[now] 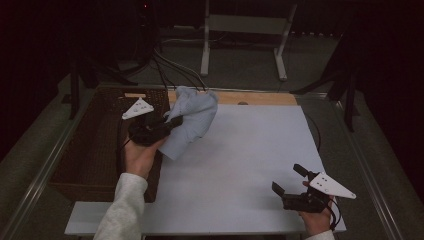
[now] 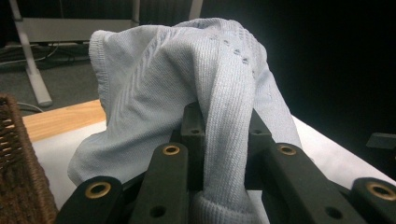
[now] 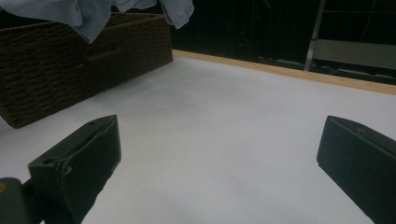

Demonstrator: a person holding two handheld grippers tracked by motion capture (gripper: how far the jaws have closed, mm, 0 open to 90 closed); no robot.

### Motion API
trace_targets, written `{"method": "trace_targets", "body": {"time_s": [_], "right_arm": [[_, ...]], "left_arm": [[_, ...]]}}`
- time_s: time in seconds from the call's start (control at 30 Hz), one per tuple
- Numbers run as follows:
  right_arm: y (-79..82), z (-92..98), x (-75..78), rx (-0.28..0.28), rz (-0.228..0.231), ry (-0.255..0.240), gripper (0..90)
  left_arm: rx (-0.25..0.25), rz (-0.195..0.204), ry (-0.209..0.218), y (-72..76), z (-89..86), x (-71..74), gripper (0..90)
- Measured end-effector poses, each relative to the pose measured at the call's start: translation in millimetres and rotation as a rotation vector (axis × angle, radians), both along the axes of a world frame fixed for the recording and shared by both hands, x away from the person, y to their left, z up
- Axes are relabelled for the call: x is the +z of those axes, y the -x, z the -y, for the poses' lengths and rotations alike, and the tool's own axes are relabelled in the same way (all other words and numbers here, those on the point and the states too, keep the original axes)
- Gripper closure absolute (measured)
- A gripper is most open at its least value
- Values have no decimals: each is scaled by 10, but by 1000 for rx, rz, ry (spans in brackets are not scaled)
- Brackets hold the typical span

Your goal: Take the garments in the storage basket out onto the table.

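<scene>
Two grippers are working at the desk (image 1: 240,165) — we are seeing the left gripper (image 1: 172,122) clamping its jaws on a fold of the pale blue knitted cloth (image 1: 192,122), which is hanging lifted above the desk's far left part, just beside the wicker basket (image 1: 95,150). We are seeing the right gripper (image 1: 290,180) hovering near the desk's right front corner — jaws standing wide apart, gripping nothing.

Left tongs (image 1: 172,122) raised and clamped shut; right tongs (image 1: 291,178) low (jaws wide apart)
</scene>
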State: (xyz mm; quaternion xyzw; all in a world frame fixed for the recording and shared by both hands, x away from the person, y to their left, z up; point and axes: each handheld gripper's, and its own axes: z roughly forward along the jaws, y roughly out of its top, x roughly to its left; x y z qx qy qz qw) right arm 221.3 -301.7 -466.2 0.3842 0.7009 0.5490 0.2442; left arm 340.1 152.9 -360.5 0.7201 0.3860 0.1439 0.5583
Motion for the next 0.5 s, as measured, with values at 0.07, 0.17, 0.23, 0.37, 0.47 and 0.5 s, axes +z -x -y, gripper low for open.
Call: {"method": "trace_targets", "body": {"time_s": [0.07,0.17,0.23,0.37,0.47,0.5], "right_arm": [[0,1,0,0,0,-1,0],[-1,2,0,-1,0,-1,0],[-1,5,1,-1,2,-1,0],[-1,9,2,-2,3,-1,0],[-1,8,2,-2,3,-1,0],[0,9,3,-2,4,-1,0]], "left_arm": [[-3,-1,2,-3,19,-4,770],[-7,-1,5,-4,49,-9,771],[-7,1,9,-1,66,-10,771],[-12,3,14,2,99,-12,770],[-14,3,18,1,117,-15,771],[-14,3,21,1,138,-19,770]]}}
